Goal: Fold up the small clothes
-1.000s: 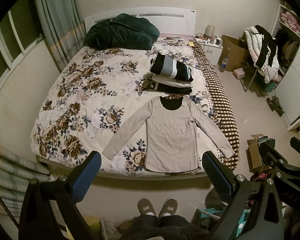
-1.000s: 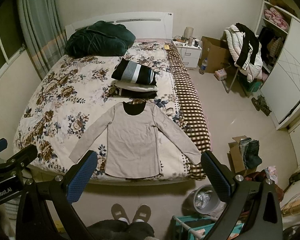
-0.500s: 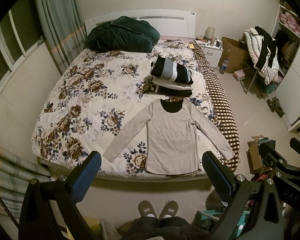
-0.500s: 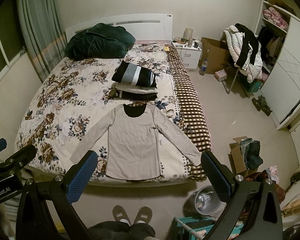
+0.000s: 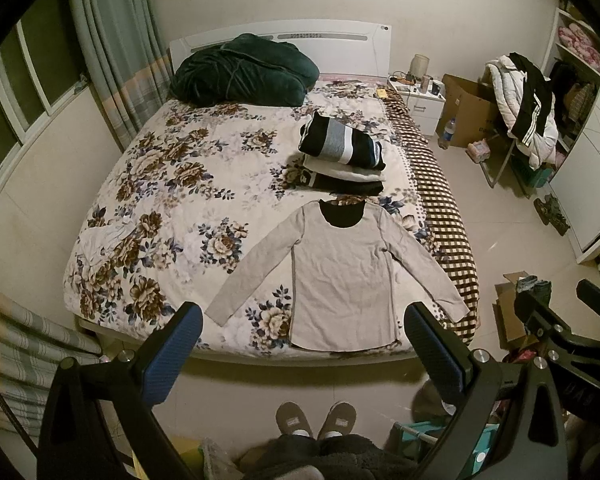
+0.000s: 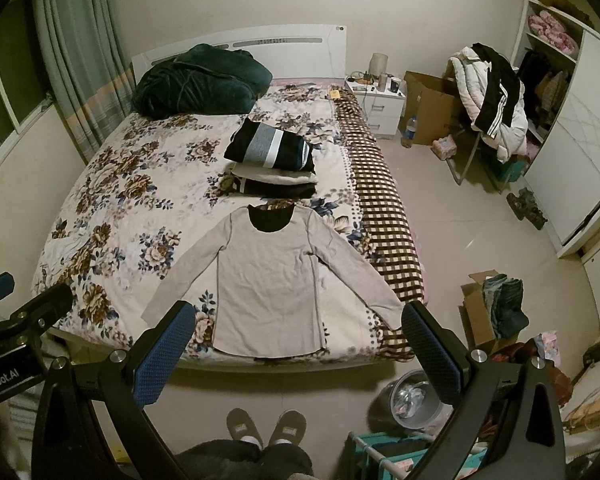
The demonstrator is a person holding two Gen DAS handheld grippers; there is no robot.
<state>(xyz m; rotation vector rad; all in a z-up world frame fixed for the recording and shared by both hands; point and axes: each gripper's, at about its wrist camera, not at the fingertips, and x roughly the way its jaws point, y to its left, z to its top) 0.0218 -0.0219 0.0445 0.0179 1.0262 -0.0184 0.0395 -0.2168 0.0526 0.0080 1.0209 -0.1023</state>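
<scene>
I had both grippers raised well above the foot of the bed (image 5: 148,184), neither touching anything. The left gripper (image 5: 304,344) had its jaws spread wide, the blue-padded fingers (image 5: 172,352) far apart with nothing between them but the view down onto the bedding. The right gripper (image 6: 300,344) stood the same way, its fingers (image 6: 162,354) fully parted and empty.

The beige long-sleeve shirt (image 5: 340,276) lay flat and face down near the bed's foot edge, on the right side of the floral cover, its sleeves angled out and down and its hem just at the mattress edge. The right cuff reached onto the checkered blanket (image 5: 444,220) that ran along the bed's right side. Just beyond the collar sat a stack of folded clothes (image 5: 342,160), a striped dark piece on top. A dark green blanket (image 5: 240,72) was bunched against the headboard. My slippers (image 5: 316,420) showed on the floor below the gripper.
</scene>
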